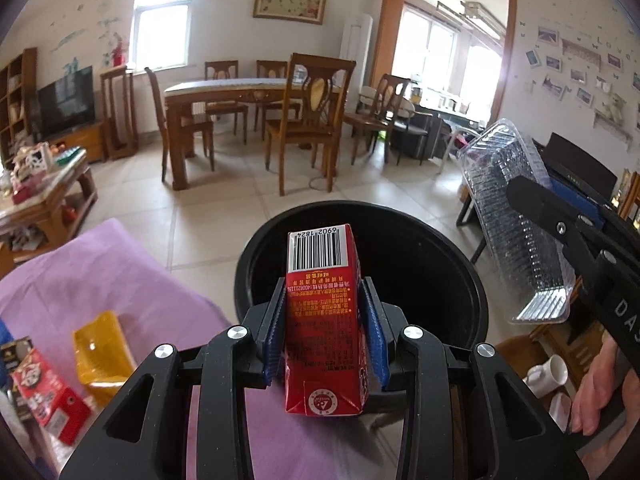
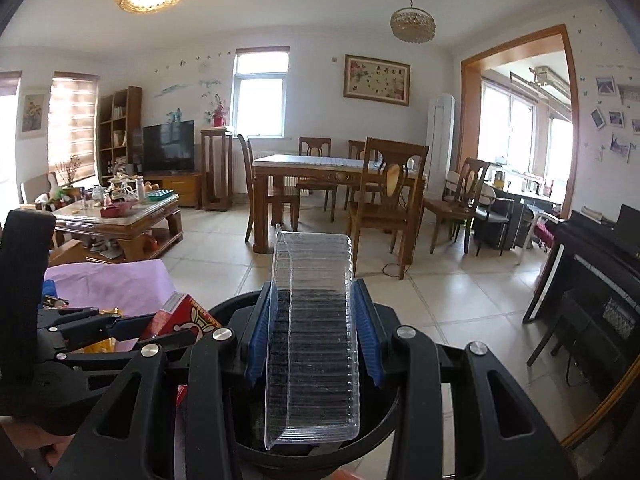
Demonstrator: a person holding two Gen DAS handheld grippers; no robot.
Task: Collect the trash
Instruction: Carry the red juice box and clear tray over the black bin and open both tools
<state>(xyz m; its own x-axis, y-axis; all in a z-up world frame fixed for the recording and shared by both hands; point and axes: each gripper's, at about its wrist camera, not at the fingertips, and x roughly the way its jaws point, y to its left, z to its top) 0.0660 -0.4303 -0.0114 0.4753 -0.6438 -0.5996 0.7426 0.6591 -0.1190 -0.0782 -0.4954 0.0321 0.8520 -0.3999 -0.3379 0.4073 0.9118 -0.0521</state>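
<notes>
My left gripper (image 1: 323, 300) is shut on a red drink carton (image 1: 322, 344) with its barcode end pointing away. It hangs over the mouth of a black round bin (image 1: 420, 264). To the right, my right gripper (image 1: 544, 190) is shut on a clear ribbed plastic tray (image 1: 516, 216), held on edge beside the bin. In the right wrist view the blue pads of the right gripper (image 2: 314, 292) press both sides of the clear tray (image 2: 316, 340) above the bin's rim (image 2: 224, 308). At the left there, the left gripper (image 2: 160, 330) carries the red carton (image 2: 188, 314).
A purple-covered table (image 1: 100, 264) at the left bears a yellow carton (image 1: 102, 352) and a red box (image 1: 48, 396). A white mug (image 1: 550, 372) sits low right beside a person's hand (image 1: 600, 392). A dining table with chairs (image 1: 248, 92) stands beyond tiled floor; a dark piano (image 2: 600, 264) lines the right wall.
</notes>
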